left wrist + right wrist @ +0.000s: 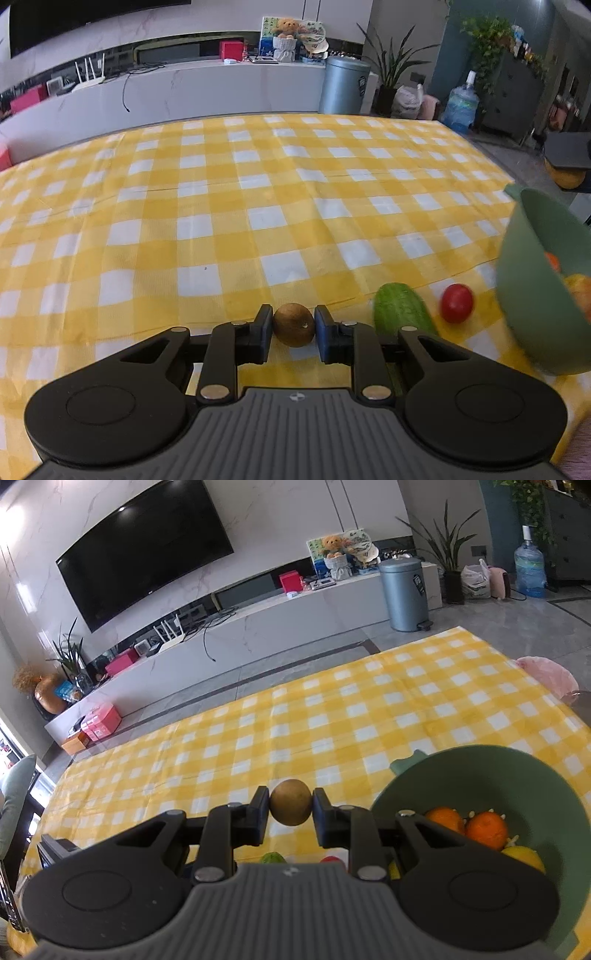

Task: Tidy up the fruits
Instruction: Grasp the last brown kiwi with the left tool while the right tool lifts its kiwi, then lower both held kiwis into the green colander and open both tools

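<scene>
wall-mounted tv (146, 554) at 10 o'clock above long white console (258, 627); grey bin (404, 590) at 1 o'clock on tiled floor (498, 616).

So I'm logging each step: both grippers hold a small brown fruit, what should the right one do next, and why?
Probably carry the right gripper sideways over the green bowl and release. Its brown fruit is clamped above the cloth, and the bowl just to its right already holds oranges.

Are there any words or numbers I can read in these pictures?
None can be read.
Grey bin: dark sticker, print too small.
TV: small mark on its lower edge, blurred.
Pink box: print too small.
Water jug: label blurred.
Left gripper: a round emblem on its body, no letters.
</scene>
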Tool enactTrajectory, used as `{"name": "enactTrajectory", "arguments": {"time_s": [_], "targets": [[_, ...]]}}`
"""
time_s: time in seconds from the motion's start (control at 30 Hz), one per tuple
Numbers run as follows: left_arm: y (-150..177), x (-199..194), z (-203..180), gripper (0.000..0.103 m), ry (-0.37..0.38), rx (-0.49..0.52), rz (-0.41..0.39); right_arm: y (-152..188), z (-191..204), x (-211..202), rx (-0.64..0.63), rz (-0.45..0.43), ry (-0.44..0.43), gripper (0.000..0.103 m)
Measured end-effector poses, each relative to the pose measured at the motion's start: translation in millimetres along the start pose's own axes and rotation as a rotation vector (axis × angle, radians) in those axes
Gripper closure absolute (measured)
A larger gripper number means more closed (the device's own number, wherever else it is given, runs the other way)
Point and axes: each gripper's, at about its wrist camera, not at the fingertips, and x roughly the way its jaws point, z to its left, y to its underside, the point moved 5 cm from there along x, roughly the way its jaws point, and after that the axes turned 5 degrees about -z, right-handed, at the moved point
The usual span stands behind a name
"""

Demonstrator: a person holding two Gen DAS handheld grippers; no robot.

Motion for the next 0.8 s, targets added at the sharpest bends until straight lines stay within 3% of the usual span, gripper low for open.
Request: {"name": "enactTrajectory", "arguments": {"time_s": [0.17,0.3,0.43,0.63,0.8], "targets": [[-21.7,-41.9,-12.9,0.077,0.093,-0.049,-0.092,-13.2,-17.6,-38.3,-0.029,-0.071,0.032,0.082],[-40.8,-74.5,-35.3,0.077,0.222,-0.096,-0.164,-22.7,-54.1,-80.5,0.051,-0.167,0.069,0.082],[-57.9,-90.7,-64.1,0.077,0.33,-0.124,-0.191,-22.3,-89.7,-101.6,0.143,-0.202,0.131,0.082],[-72.0,-73.7,-111.6,0.077,0.422,-0.115,-0.141,-12.7,-127.6,-98.1,0.251,-0.185,0.14,0.082],[-71.1,-31.8,-130.4,0.077,0.374,-0.152,-0.027,4.9,-157.3,-72.7,0.388,-0.115,0.139,0.082]]}}
